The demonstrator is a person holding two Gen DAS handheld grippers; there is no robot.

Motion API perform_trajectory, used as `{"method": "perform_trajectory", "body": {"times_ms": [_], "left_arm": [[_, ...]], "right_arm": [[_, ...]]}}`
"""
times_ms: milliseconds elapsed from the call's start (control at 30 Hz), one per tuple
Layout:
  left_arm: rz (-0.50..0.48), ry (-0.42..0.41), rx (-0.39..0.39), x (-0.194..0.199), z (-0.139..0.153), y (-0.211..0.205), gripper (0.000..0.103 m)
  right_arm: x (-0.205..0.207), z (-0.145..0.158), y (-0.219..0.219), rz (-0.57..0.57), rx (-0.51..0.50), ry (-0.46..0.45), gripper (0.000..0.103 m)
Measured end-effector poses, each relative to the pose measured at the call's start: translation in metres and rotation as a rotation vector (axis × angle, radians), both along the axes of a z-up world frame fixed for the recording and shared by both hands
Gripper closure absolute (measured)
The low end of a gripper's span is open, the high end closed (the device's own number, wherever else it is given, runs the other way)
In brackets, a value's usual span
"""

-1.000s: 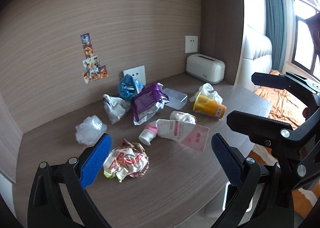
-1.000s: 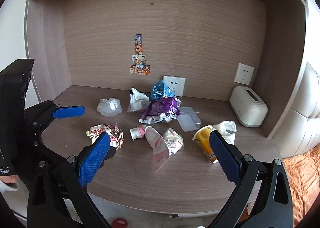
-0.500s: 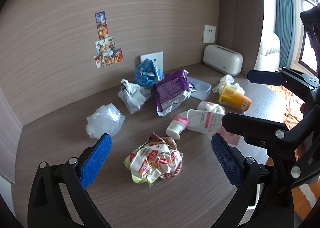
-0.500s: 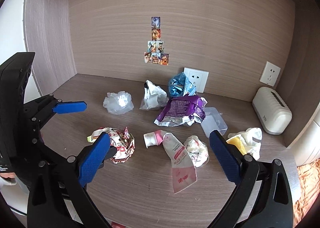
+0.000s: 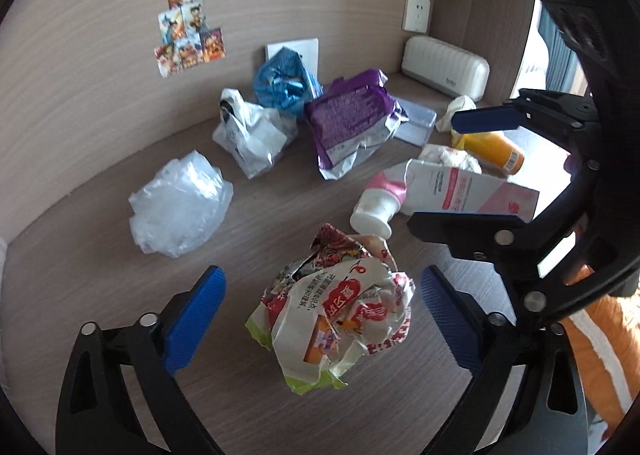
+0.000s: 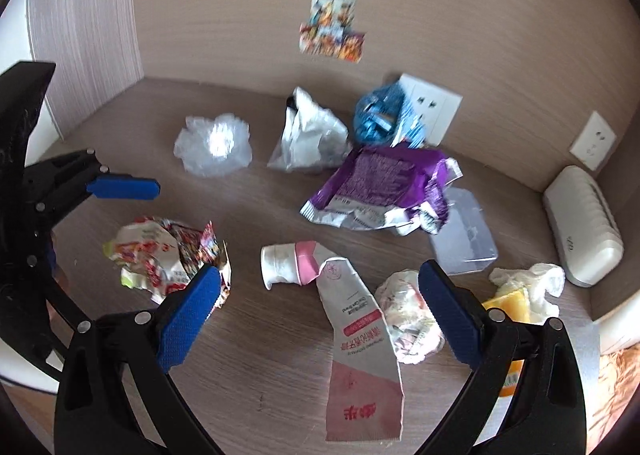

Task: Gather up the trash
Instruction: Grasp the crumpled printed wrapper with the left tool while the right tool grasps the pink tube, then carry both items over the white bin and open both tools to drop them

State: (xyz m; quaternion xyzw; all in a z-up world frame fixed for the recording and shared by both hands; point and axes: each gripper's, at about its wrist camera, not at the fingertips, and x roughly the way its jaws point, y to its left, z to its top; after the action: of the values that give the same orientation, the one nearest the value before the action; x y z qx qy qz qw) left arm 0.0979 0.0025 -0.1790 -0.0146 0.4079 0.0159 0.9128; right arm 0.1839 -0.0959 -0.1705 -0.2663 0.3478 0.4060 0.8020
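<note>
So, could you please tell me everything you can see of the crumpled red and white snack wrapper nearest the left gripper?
The crumpled red and white snack wrapper is a crushed printed foil-like bag with red lettering, pale green edges and an orange patch. It lies loosely balled on the wooden desk, between the open fingers of the left gripper, which do not touch it. The white cap of the pink and white squeeze tube sits just beyond it.
</note>
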Motion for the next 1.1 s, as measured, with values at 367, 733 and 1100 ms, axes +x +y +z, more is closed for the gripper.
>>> {"method": "perform_trajectory", "body": {"times_ms": [367, 733, 1100], "left_arm": [[-0.054, 0.036, -0.081, 0.009, -0.011, 0.007, 0.042], [-0.036, 0.012, -0.096, 0.001, -0.003, 0.01, 0.051], [-0.097, -0.062, -0.077, -0.01, 0.043, -0.016, 0.051]], "right_arm": [[0.01, -0.034, 0.028, 0.07, -0.145, 0.049, 0.05], [0.007, -0.009, 0.012, -0.007, 0.015, 0.119, 0.056], [-0.02, 0.037, -0.038, -0.102, 0.122, 0.086, 0.056]]}}
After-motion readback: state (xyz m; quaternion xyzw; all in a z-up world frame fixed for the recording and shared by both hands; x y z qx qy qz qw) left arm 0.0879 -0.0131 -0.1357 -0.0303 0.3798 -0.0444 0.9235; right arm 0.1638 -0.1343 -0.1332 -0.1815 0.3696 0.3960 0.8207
